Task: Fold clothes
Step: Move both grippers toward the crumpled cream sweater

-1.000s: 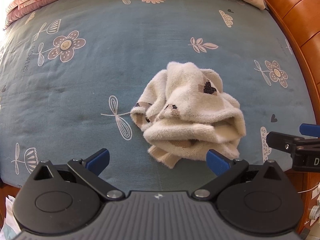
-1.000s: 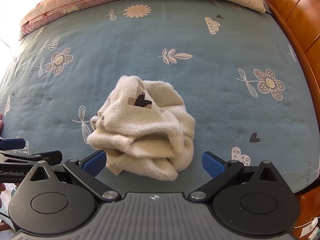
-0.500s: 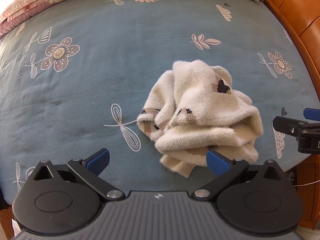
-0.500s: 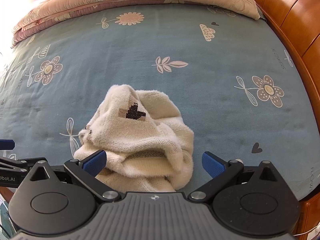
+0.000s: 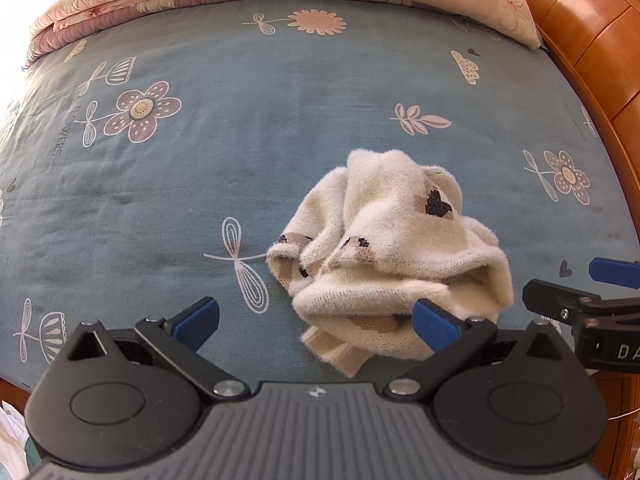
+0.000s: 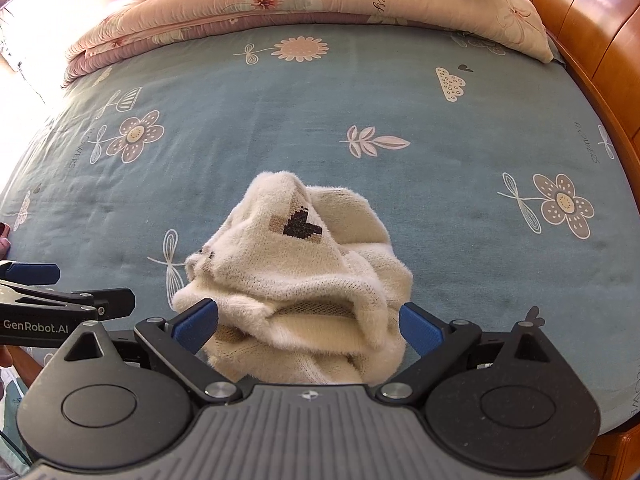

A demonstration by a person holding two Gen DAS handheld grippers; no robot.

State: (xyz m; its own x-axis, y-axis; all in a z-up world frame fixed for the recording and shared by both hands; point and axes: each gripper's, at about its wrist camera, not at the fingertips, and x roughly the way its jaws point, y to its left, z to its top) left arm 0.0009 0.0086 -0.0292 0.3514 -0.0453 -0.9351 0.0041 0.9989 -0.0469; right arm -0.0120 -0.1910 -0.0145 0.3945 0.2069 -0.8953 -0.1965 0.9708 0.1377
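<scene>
Both cameras look forward and down over their own spread jaws from the near edge of the bed (image 5: 280, 92). The left view has the sweater (image 5: 396, 256) past its right jaw; the right view has it between its jaws, closer. Both views share the bed, quilt (image 6: 280, 4) and headboard (image 6: 592, 20).

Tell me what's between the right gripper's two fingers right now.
In the right wrist view, the crumpled cream sweater bulges into the gap of the open right gripper; neither blue pad clamps it.
</scene>
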